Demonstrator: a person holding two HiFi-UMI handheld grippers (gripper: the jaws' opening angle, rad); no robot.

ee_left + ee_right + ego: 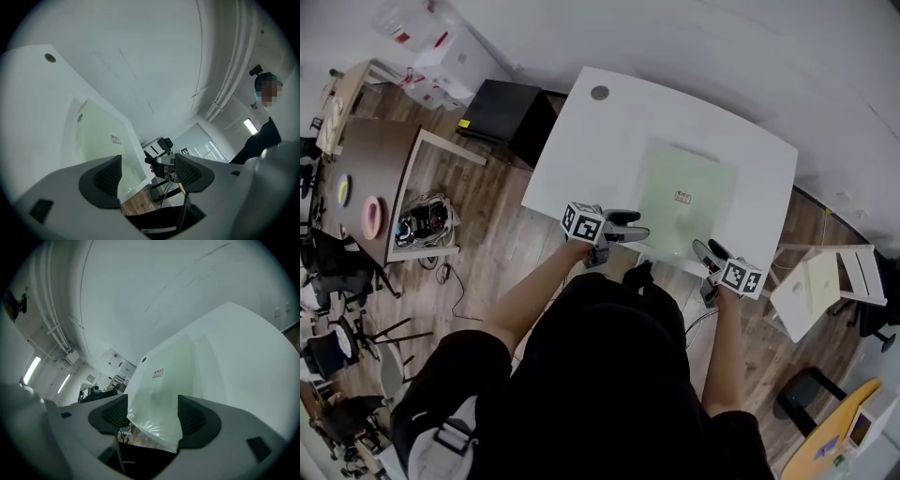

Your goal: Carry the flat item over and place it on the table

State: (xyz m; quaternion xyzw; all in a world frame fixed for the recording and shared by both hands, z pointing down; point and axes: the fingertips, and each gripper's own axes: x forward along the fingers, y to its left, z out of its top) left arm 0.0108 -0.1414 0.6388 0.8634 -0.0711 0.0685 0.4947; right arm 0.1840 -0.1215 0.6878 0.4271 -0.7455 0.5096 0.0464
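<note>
A pale green, flat see-through sheet [684, 197] with a small label lies on the white table [609, 131], its near edge at the table's front rim. My left gripper [636, 225] hovers open at the sheet's near left corner. In the left gripper view the sheet [98, 136] lies to the left of the open left gripper [147, 176], and nothing is between its pads. My right gripper [707, 247] is at the sheet's near right corner. In the right gripper view the sheet's [168, 380] crinkled near edge reaches into the gap of the open right gripper [152, 416].
A round cable hole [600, 93] marks the table's far left. A black box [502, 112] stands on the floor left of the table, and a wooden desk [370, 159] lies further left. A white chair [825, 281] stands to the right. A person [267, 136] stands nearby.
</note>
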